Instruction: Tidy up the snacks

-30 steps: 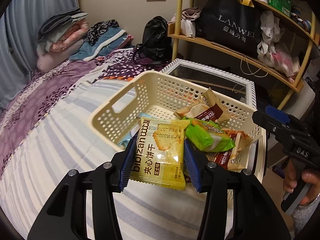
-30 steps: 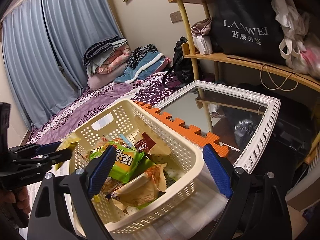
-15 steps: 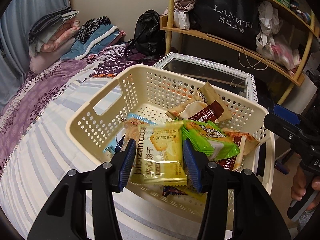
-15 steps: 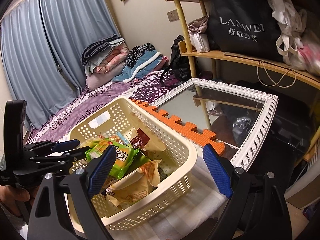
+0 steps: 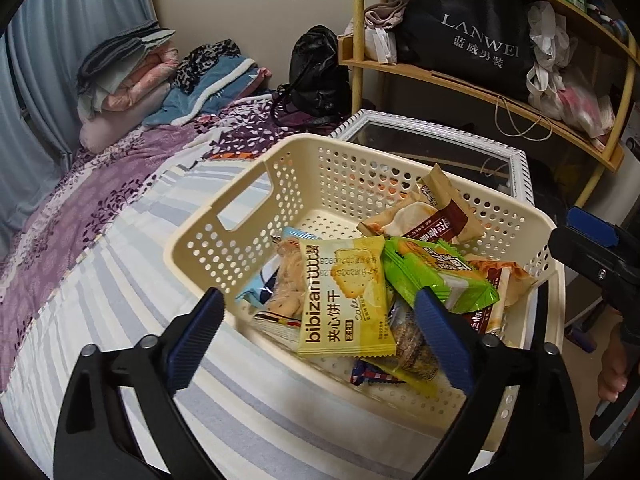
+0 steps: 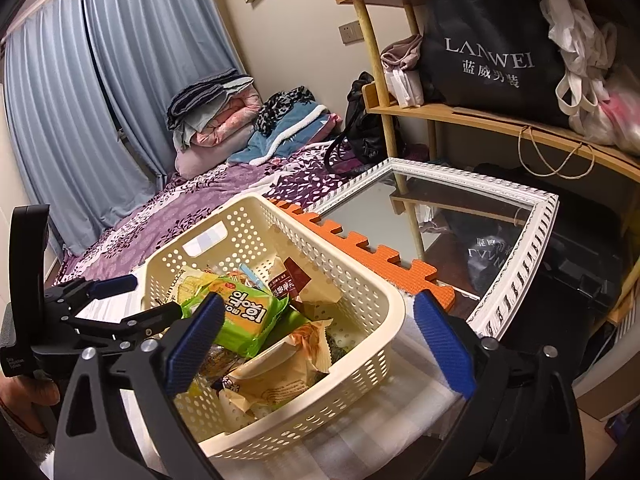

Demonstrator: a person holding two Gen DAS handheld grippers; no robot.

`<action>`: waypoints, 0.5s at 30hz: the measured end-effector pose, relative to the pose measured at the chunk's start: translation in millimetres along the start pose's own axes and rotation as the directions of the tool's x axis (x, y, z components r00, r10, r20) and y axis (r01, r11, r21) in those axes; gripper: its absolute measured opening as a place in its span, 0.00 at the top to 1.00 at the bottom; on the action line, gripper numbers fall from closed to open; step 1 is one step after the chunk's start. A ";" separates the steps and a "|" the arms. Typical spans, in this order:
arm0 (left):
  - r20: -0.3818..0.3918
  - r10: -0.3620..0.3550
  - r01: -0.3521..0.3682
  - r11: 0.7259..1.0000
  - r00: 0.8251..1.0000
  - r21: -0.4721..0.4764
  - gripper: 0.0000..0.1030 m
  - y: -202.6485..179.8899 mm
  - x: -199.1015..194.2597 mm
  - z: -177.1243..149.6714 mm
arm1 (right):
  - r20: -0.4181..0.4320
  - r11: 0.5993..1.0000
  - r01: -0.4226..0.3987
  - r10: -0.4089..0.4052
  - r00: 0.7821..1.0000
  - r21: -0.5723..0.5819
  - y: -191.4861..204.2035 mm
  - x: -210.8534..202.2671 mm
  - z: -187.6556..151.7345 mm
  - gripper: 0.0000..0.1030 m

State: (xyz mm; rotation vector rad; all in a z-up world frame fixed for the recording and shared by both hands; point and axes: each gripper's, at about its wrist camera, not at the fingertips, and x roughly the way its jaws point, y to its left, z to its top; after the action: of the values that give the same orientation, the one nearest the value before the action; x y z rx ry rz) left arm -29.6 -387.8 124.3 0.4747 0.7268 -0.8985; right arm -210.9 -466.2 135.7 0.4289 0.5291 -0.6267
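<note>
Yellow biscuit packet [image 5: 345, 295]: lies loose on the pile in your cream basket [image 5: 256, 208].
Left gripper [image 5: 316, 332]: jaws opening, pads clear of it.
Right gripper [image 6: 316, 336]: jaws opening, nothing between them.
Handling: likely light, slick, crushable; pinch its flat faces gently.

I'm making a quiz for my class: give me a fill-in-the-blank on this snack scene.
1. The yellow biscuit packet lies in the cream ____.
2. The basket stands on a striped ____.
3. The black bag on the shelf reads ____.

Missing words: basket; bed; LANWEI
</note>
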 end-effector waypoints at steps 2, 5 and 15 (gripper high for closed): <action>0.000 0.023 -0.023 1.000 1.000 0.003 0.03 0.6 -2.3 1.2 | -0.006 1.000 0.002 -0.002 1.000 -0.004 1.0 0.1 -0.1 0.05; -0.003 0.044 -0.044 0.999 0.999 -0.001 0.03 3.6 -5.3 0.6 | -0.016 1.000 0.007 -0.007 1.000 -0.011 2.9 0.4 -0.6 0.05; 0.009 0.153 -0.153 0.988 0.988 0.019 0.03 5.9 -18.6 -3.8 | -0.044 0.998 0.029 -0.032 0.999 -0.061 15.5 -3.0 -4.3 0.05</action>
State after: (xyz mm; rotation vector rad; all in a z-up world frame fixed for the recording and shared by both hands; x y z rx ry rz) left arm -33.8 -372.2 135.9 0.5365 0.6655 -0.7636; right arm -204.3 -451.3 137.4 0.3790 0.5972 -0.6301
